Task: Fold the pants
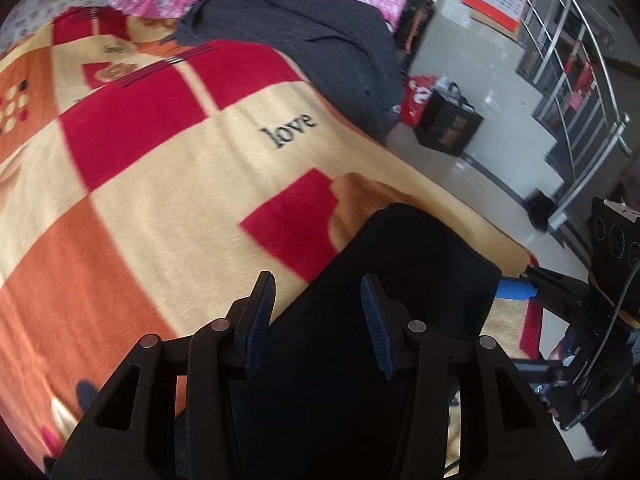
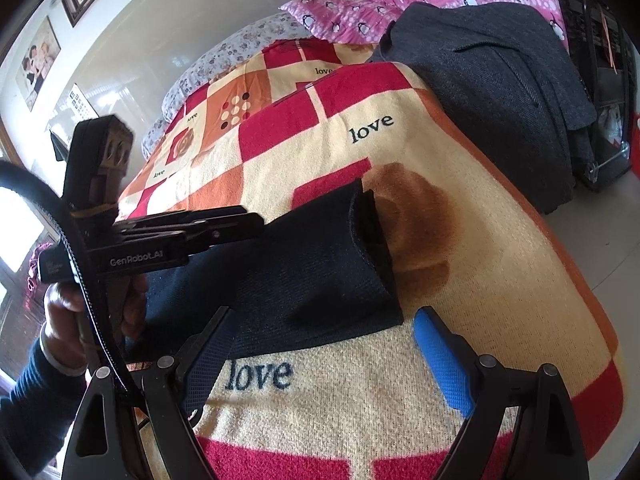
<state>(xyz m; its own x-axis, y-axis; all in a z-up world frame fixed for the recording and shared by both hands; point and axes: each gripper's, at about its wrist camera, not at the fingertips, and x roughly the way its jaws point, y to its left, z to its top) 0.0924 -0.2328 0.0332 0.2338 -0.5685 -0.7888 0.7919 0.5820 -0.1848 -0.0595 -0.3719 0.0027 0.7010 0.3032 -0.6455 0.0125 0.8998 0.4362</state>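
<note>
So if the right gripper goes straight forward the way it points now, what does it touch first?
Probably the folded dark pants: the open right gripper points over bare blanket toward their near edge. Its height above the blanket is unclear.

Left tool [image 1: 318,312] agape; right tool [image 2: 320,356] agape

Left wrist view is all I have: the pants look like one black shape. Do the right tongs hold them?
Observer: No. The right tongs are open; between them is blanket with a love print, the pants just ahead.
Operator: Is their other end flat?
Observer: No, the far edge shows two layers, slightly parted.
Operator: And mine, seen sideways?
Observer: The left tongs reach over the pants' top; contact I cannot tell.
</note>
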